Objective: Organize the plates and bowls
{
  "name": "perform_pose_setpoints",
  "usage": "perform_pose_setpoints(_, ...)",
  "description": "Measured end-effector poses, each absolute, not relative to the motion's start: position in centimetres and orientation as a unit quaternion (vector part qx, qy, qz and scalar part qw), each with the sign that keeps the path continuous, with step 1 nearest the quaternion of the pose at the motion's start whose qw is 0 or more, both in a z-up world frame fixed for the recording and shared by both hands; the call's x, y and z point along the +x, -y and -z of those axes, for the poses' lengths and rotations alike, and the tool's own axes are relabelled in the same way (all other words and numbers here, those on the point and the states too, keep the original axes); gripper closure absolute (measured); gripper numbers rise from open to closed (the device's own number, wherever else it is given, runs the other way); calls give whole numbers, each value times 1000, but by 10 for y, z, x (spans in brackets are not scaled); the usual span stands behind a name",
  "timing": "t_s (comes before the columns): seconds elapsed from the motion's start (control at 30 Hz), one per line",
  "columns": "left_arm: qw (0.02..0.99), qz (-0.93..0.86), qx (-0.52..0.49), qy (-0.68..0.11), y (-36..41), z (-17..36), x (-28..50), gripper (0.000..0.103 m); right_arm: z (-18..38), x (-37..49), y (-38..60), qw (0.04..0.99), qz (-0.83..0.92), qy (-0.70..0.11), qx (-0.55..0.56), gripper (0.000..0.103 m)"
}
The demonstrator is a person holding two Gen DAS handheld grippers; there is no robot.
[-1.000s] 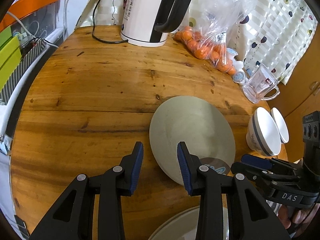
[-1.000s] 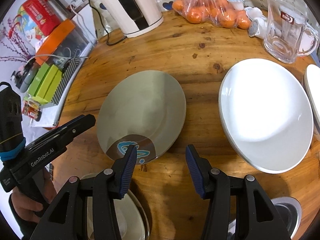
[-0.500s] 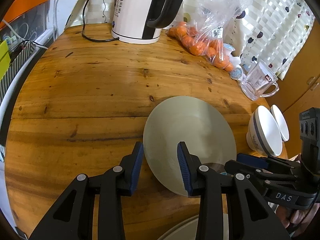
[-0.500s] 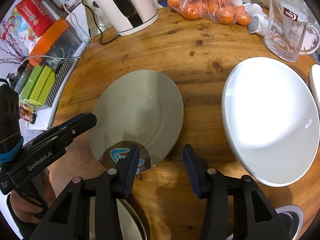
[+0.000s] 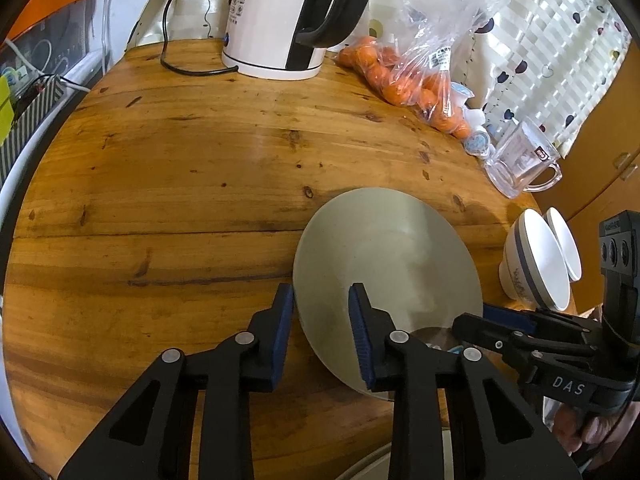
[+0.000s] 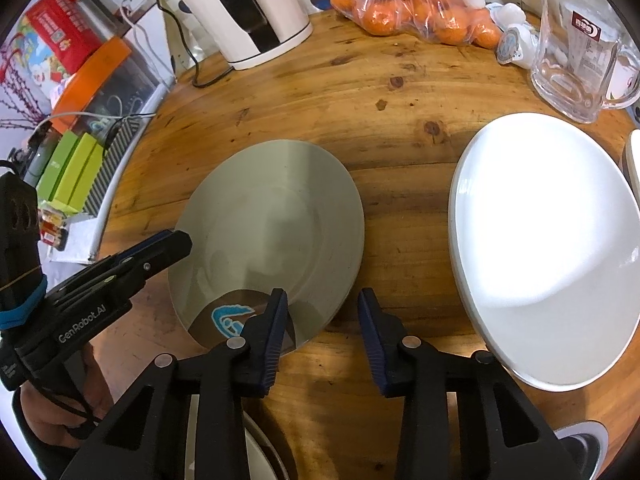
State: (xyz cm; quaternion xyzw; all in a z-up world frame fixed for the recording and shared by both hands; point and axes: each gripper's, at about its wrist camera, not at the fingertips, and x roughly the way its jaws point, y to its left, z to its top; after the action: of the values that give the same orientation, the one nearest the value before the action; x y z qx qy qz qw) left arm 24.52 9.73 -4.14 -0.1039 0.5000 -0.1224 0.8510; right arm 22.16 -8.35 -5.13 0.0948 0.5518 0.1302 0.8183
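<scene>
The left tongs (image 5: pixel 318 320), apart, had advanced until they straddled the steel plate (image 5: pixel 386 276) rim; right tongs (image 6: pixel 322 320) waited apart.

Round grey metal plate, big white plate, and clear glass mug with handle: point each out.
Round grey metal plate (image 6: pixel 276 216), right wrist view, bare centre.
Big white plate (image 6: pixel 540 240), right wrist view, inner surface.
Clear glass mug (image 5: pixel 520 160), left wrist view, body wall.

plates 2 (image 6: pixel 272 216) (image 6: pixel 552 248) | bowls 2 (image 5: pixel 532 256) (image 5: pixel 564 244) | kettle 1 (image 5: pixel 280 20) | mug 1 (glass) (image 6: pixel 572 52)
</scene>
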Motion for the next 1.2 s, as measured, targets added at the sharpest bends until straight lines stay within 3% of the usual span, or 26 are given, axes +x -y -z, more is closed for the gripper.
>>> perform_pose_setpoints(0.33,850,122,-101,-503,-100,45,248,82,52,227,80,822,-127,-548,90,72)
perform_pose_setpoints(1.2,862,106,-109,-484,-108,21,228,82,25,219,69,837,-139,-523,73,76)
